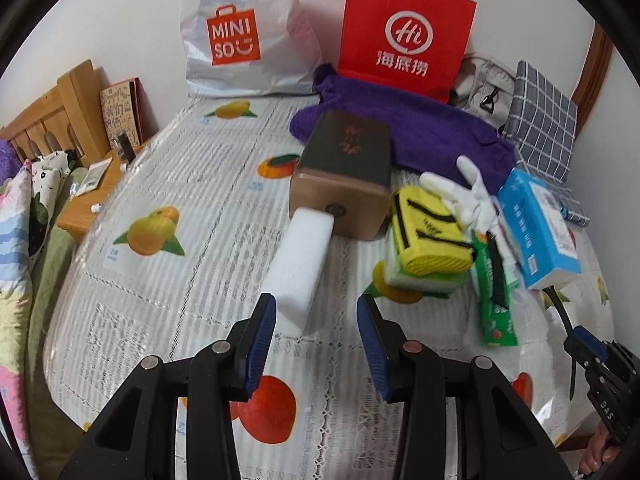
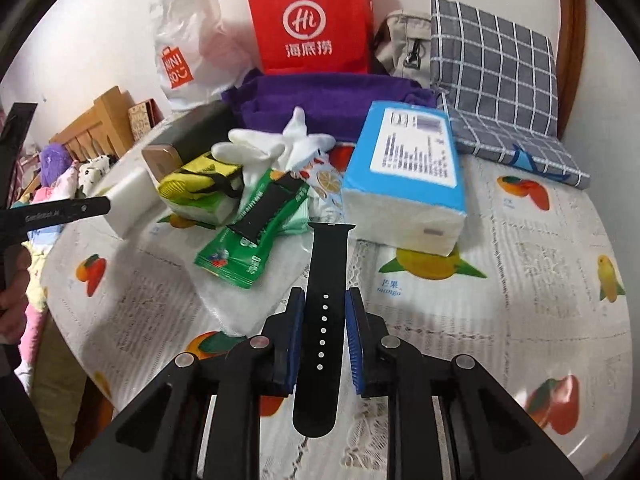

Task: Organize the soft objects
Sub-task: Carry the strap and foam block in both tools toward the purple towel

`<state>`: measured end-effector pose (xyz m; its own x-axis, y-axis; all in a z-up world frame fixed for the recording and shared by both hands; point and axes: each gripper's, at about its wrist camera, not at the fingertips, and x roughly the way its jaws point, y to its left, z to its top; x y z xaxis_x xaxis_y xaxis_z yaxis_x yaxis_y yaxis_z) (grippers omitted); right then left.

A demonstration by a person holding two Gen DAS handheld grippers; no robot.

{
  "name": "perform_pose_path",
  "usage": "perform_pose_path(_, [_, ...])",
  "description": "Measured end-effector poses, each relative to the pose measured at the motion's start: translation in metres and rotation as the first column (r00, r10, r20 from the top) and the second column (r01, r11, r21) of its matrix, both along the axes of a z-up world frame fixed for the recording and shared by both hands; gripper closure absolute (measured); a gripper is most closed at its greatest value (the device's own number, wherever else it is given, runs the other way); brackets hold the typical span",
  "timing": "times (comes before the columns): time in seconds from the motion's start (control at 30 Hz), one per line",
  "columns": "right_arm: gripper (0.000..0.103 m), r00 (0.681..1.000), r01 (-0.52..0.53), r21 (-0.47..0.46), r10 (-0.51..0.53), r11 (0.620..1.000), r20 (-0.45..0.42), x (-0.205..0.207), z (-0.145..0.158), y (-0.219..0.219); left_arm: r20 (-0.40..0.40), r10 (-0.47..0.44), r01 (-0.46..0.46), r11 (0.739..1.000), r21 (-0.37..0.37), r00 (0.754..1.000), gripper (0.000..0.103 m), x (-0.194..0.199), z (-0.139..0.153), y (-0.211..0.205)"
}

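Observation:
A white foam block [image 1: 300, 264] lies on the fruit-print tablecloth [image 1: 160, 300], its far end against a brown box [image 1: 344, 176]. My left gripper [image 1: 316, 312] stands around its near end. The left pad touches the block, while cloth shows between the block and the right pad. My right gripper [image 2: 324, 296] is shut on the edges of a black watch strap [image 2: 332, 248] and holds it above the table. The strap [image 1: 558, 304] also shows in the left wrist view. A yellow cloth on sponges [image 2: 200, 184], white gloves [image 2: 272, 148] and a purple towel [image 2: 320, 100] lie behind.
A green packet [image 2: 256, 236] and a blue tissue pack [image 2: 408, 184] sit just beyond the strap. A red paper bag [image 2: 316, 24], a white Miniso bag [image 1: 240, 36], a grey bag [image 2: 404, 40] and a checked cushion [image 2: 492, 64] line the wall. A bed [image 1: 24, 216] lies left.

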<state>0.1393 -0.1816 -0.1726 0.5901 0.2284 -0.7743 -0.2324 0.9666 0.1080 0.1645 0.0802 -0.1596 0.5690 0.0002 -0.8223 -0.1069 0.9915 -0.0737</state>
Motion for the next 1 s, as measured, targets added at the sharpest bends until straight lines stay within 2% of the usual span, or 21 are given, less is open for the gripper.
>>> perform_pose_path(0.1, [0.083,1.0,-0.018,0.029,0.017,0.999,0.023,-0.003,0.017,-0.003,0.019,-0.001,0.001,1.0,0.004,1.0,0.063,0.001,0.014,-0.003])
perform_pose_path(0.23, [0.083,0.998,-0.024,0.028,0.022,0.999,0.066,0.002,0.039,-0.005,0.032,-0.014,0.015,0.999,-0.035,0.999,0.063,0.008,0.028,-0.006])
perform_pose_path(0.33, [0.083,0.996,-0.019,0.032,0.016,0.999,0.087,0.012,0.053,-0.007,0.048,-0.015,0.017,0.999,-0.036,0.999,0.063,0.013,0.039,-0.009])
perform_pose_path(0.63, [0.083,0.989,0.001,0.031,-0.006,1.0,0.145,0.056,0.086,-0.008,0.084,-0.013,0.015,1.0,-0.021,0.996,0.063,0.043,0.067,-0.015])
perform_pose_path(1.0, [0.083,0.986,0.009,0.065,-0.02,0.998,0.166,0.119,0.112,-0.01,0.085,-0.006,0.007,1.0,-0.014,0.996,0.063,0.093,0.081,-0.016])
